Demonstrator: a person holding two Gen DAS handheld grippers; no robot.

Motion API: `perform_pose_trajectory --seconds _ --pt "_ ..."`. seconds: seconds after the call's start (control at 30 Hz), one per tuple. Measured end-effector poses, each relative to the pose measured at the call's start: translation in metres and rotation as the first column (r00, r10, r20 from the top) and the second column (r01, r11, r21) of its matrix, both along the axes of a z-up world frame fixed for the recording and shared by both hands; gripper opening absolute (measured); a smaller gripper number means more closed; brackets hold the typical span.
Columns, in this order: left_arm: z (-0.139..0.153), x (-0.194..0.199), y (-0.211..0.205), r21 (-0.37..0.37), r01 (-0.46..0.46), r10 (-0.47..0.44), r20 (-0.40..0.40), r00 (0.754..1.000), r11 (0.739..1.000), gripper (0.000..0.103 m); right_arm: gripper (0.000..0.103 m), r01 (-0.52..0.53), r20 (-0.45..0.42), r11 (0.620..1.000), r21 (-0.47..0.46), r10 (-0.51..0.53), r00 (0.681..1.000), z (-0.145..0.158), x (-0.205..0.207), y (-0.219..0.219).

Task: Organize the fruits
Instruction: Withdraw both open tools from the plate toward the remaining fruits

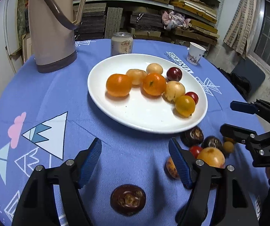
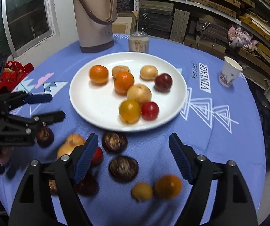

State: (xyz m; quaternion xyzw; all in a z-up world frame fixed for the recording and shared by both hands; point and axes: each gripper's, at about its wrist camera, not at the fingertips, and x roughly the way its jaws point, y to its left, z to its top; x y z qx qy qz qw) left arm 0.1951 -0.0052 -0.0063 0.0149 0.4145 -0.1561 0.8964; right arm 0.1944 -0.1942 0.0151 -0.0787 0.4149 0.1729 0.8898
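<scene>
**Fruit half sorted onto the white plate**

The white plate sits mid-table on the blue printed cloth and holds eight fruits: two oranges, three pale yellow-tan round ones, a dark red plum, a small red tomato and a yellow-orange one touching it. More fruit lies loose on the cloth just off the plate's near rim: dark brown, rough-skinned ones, pale ones, a red one and small orange ones.

My left gripper has its jaws apart over bare cloth, nothing between them; a dark brown fruit lies just below them. My right gripper also has its jaws apart, gripping nothing, with a brown fruit lying between the fingers.

Only the right view shows a red patterned bundle at the table's left edge and a window behind it. The left view shows a grated window on the far right.

The cloth reads "Perfect VINTAGE". The drink can carries characters I cannot read. A beige thermos jug and a paper cup stand beyond the plate.
</scene>
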Motion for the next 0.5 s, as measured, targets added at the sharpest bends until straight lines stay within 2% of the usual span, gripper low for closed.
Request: perform_pose_trajectory --seconds 0.3,0.5 --pt "-0.004 -0.016 0.009 0.020 0.029 -0.028 -0.030 0.999 0.999 0.074 0.079 0.026 -0.022 0.996 -0.085 -0.028 0.999 -0.016 -0.031 -0.027" --pt "-0.010 -0.028 0.007 0.064 0.080 -0.078 -0.037 0.996 0.995 0.074 0.083 0.041 -0.038 0.993 -0.107 -0.045 0.998 -0.027 -0.042 -0.042"
